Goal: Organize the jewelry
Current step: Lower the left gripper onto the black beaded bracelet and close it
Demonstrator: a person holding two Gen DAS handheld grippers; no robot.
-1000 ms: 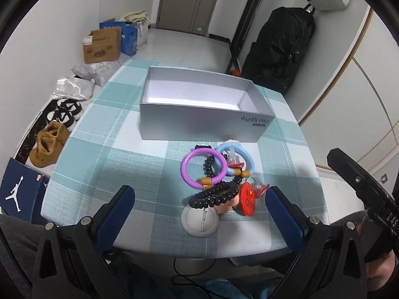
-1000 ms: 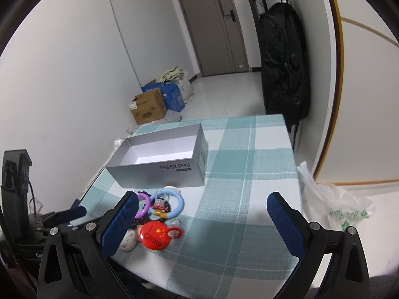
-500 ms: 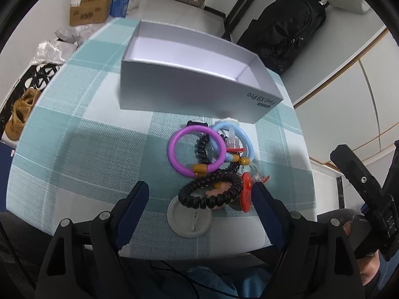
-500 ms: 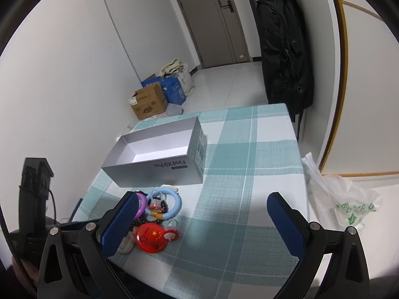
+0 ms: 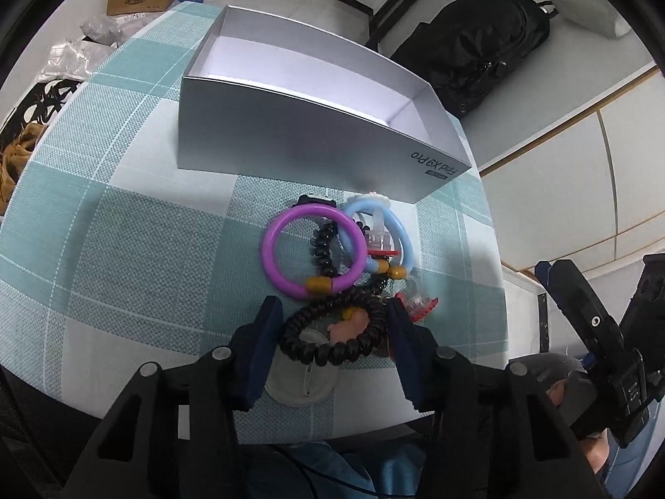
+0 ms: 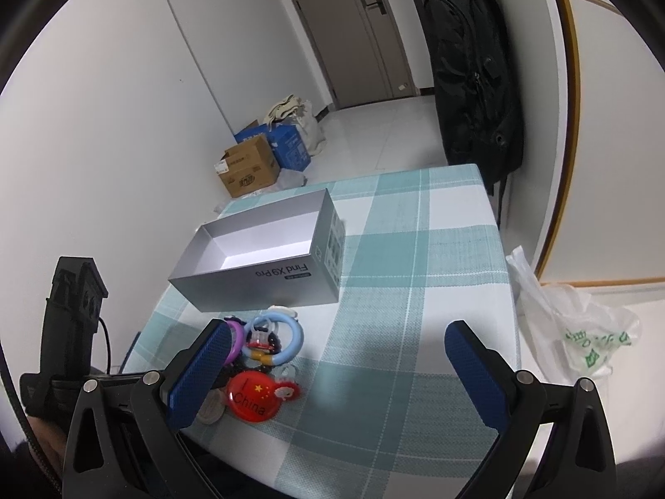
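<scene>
- The left gripper points steeply down at the near edge of the table; its jaws are closing with the black beaded bracelet between them. The blue pads sit right at the bracelet's two sides, but whether they already press on it cannot be told.
- The black beaded bracelet lies at about 6 o'clock in the jewelry pile, partly over a white round badge and a small pinkish piece inside its loop.
- At 12 o'clock from it rests a purple ring with a yellow bead, a second strand of black beads running through its middle.
- A light blue ring overlaps the purple one at 3 o'clock, with a small clear and red charm inside it.
- A red badge printed "China" lies at the pile's 4 o'clock in the right wrist view, near the table's near edge.
- The silver box, open-topped and with nothing seen inside, stands at 12 o'clock from the pile, just beyond it, marked "Find X9 Pro" on its side.
- The right gripper hovers with its jaws spread wide and nothing between them, over bare checked cloth at 3 o'clock from the pile.
- A black backpack hangs by the wall beyond the table, cardboard boxes stand on the floor, and a plastic bag sits to the table's right.
</scene>
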